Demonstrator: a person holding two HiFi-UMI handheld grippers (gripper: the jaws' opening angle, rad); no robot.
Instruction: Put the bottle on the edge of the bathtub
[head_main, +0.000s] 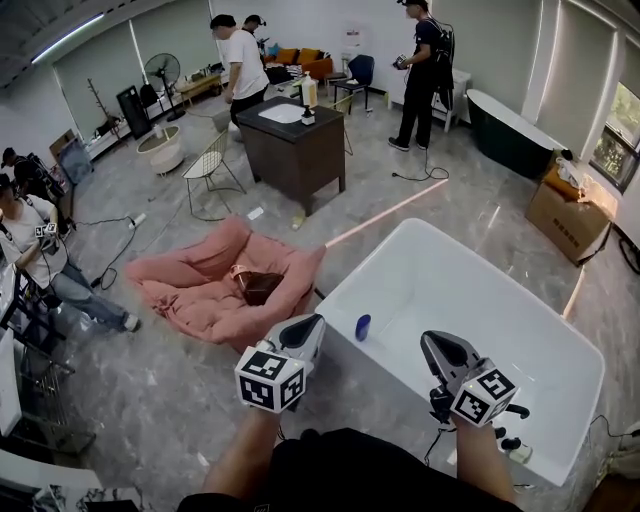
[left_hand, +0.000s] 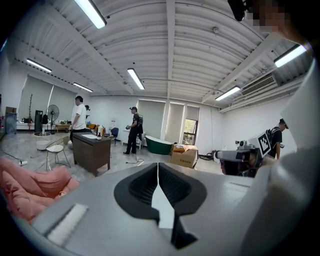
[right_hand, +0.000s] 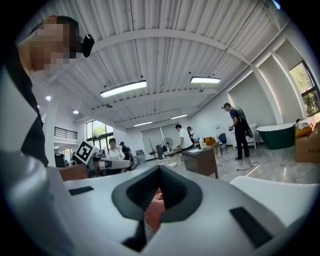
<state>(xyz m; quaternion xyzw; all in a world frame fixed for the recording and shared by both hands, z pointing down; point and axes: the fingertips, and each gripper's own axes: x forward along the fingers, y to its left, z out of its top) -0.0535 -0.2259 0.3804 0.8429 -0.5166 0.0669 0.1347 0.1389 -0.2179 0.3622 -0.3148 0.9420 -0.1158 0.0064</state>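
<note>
A small blue bottle (head_main: 362, 327) stands upright on the near left rim of the white bathtub (head_main: 400, 250). My left gripper (head_main: 316, 322) hovers just left of the bottle, apart from it, shut with nothing between its pads (left_hand: 158, 167). On the bottle's right, my right gripper (head_main: 429, 341) hangs over the tub's near rim, also shut and empty (right_hand: 159, 170). Both grippers point out across the room, and each shows in the other's view: the right gripper (left_hand: 239, 155) and the left gripper (right_hand: 102, 162). The bottle is in neither gripper view.
A pink beanbag (head_main: 200, 285) lies on the floor left of the tub. Beyond it stand a dark wooden desk (head_main: 295, 145) and a wire chair (head_main: 210, 165). A cardboard box (head_main: 565, 215) and a dark green tub (head_main: 510, 130) are at the right. Several people stand or sit around.
</note>
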